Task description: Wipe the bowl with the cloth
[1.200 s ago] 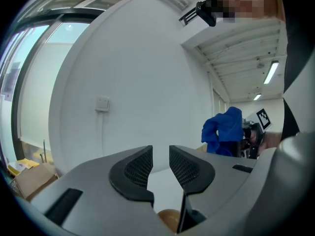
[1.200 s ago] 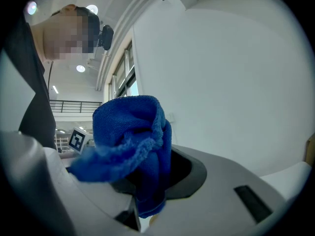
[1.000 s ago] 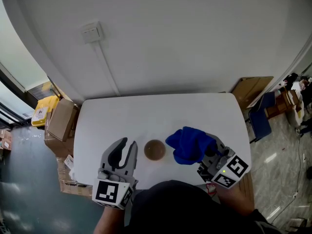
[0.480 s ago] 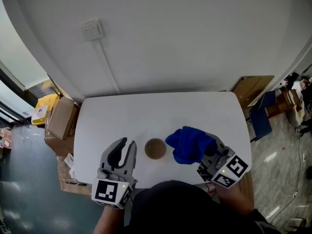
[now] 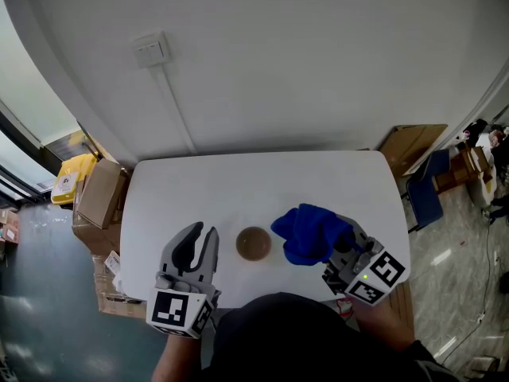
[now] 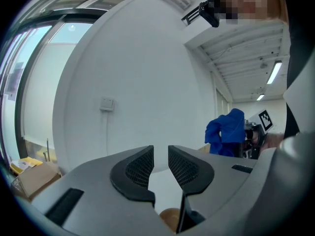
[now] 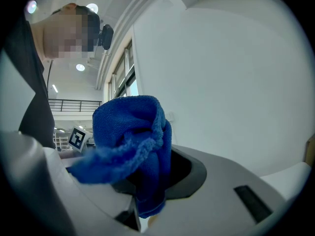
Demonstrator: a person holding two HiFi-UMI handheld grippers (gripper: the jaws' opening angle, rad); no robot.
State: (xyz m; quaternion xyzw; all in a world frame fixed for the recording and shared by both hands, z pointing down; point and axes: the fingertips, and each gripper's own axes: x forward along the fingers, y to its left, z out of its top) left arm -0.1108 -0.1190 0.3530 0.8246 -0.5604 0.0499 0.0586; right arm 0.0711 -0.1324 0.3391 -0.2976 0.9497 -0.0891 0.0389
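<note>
I am looking down on the table (image 5: 238, 185), which is standing against the wall (image 5: 318, 70). The bowl (image 5: 254, 243) is sitting on it near my edge, about midway across. The cloth (image 5: 308, 231) is sitting in my right gripper (image 5: 342, 249), just right of the bowl. A cardboard box (image 5: 99, 196) is leaning at the table's left side; another box (image 5: 409, 146) is standing off its far right corner.

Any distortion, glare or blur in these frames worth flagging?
Head view: heavy barrel distortion, table edges bow; light even, bowl sharp. Left gripper view: fisheye, black corners, window bright at left. Right gripper view: fisheye too, blue cloth close to the lens, ceiling lamps glare top left.
</note>
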